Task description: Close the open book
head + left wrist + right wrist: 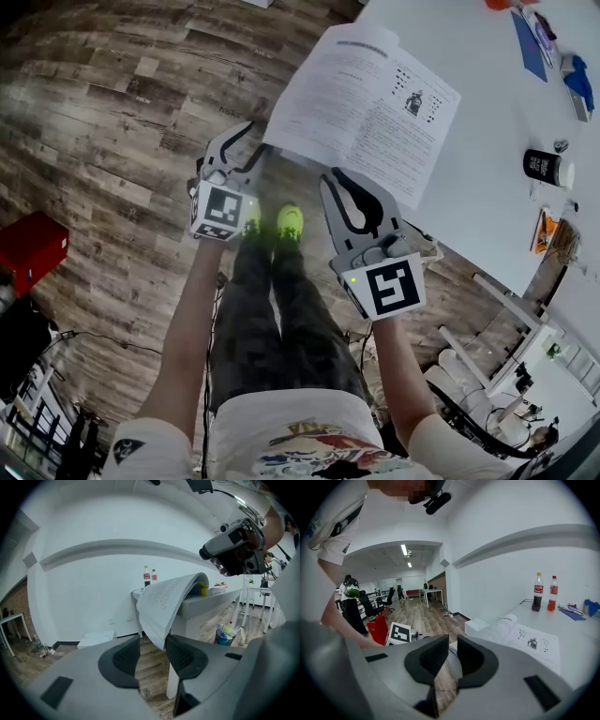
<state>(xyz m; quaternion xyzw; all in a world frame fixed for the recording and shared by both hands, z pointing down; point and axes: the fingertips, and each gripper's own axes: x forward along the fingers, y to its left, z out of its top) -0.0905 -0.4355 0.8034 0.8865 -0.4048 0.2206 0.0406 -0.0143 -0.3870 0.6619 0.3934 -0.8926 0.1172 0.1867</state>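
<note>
The open book (361, 103) lies on the white table (487, 216), its near pages hanging over the table's edge. My left gripper (251, 141) is at the book's lower left corner. In the left gripper view the drooping stack of pages (164, 602) dips its corner between the jaws of the left gripper (152, 641), which stands open. My right gripper (336, 176) is just below the book's near edge, off the table. In the right gripper view the right gripper (453, 641) shows a narrow gap between its jaws, with the book (529, 641) to its right.
A black cup (542, 166), blue items (530, 42) and small clutter sit along the table's right side. Two bottles (538, 592) stand at the table's far end. A red box (33, 246) rests on the wooden floor to the left. The person's green shoes (291, 220) are below the grippers.
</note>
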